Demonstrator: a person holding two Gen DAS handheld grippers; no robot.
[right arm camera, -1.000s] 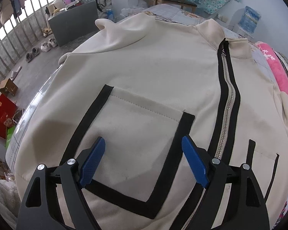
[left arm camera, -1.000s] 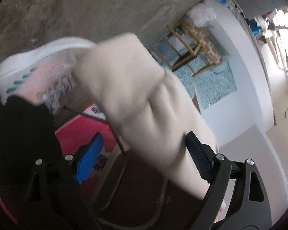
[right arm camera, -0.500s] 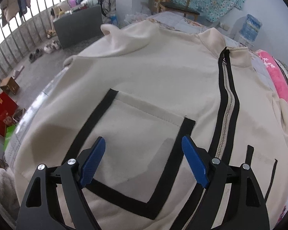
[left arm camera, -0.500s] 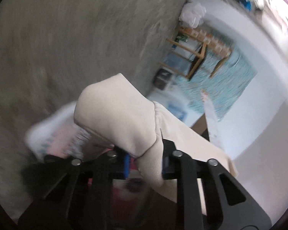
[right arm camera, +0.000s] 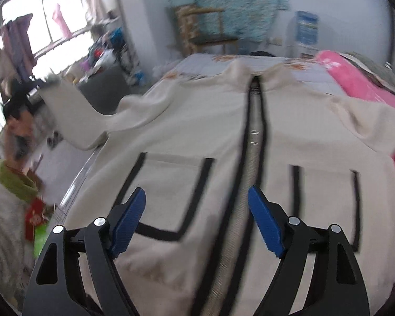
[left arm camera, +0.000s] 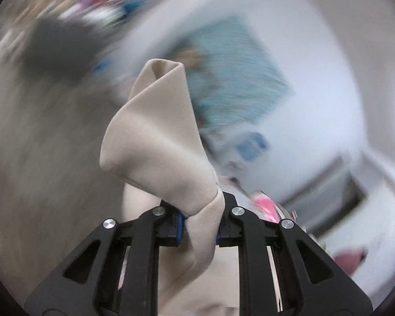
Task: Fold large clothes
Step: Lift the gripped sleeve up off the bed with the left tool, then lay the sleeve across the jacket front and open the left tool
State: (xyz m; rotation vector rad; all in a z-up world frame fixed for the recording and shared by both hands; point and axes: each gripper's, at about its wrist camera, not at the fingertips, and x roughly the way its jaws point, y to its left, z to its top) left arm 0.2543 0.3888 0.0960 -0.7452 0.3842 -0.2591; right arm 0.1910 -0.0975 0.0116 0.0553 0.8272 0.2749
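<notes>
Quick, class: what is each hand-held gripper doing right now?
Left hand-held gripper: closing, pads pinching the cream jacket's sleeve.
Right hand-held gripper: open, holding nothing, above the jacket.

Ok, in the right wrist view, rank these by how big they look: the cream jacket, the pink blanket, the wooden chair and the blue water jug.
1. cream jacket, fills most of the view
2. pink blanket
3. wooden chair
4. blue water jug

The chair and jug stand far back, so their looks understate them.
</notes>
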